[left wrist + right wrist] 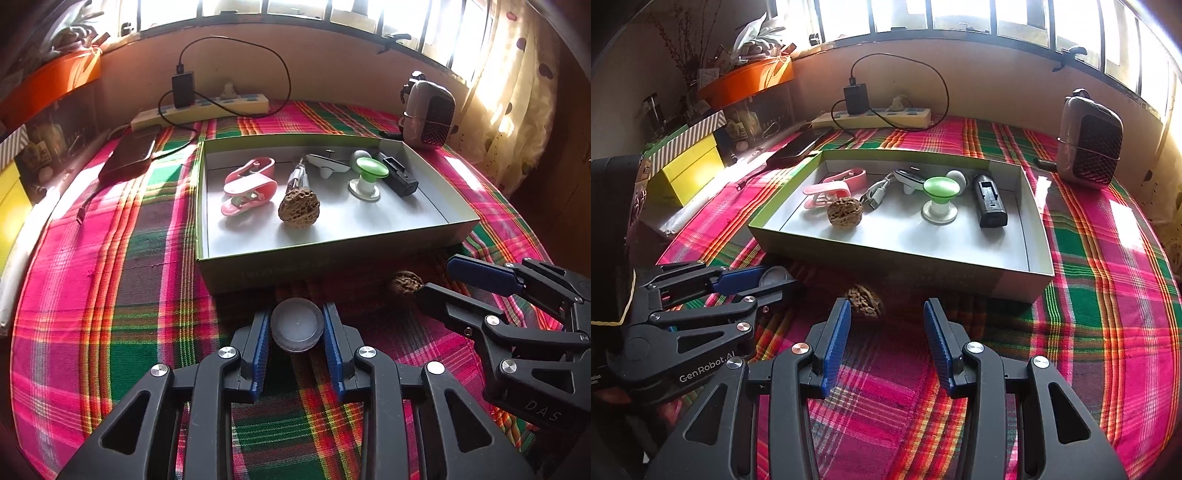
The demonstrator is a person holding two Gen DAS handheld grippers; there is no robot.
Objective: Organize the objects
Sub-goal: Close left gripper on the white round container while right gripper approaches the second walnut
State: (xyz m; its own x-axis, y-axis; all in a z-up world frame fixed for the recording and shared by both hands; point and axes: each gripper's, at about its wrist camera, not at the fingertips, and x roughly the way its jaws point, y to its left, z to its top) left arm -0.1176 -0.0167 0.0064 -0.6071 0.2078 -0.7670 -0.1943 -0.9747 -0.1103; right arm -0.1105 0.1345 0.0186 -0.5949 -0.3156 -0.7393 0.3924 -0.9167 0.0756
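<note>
Left-wrist view puts the left gripper, jaws closed on a round translucent plastic cap, before the shallow green-rimmed cardboard box collecting oddments, while the right-wrist view has the right gripper, jaws wide, lined up on a wrinkled brown walnut lying on the plaid-covered worktop just outside the box wall.

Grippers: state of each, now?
Left gripper: shut on the round clear lid.
Right gripper: open, holding nothing; a walnut lies just ahead.
</note>
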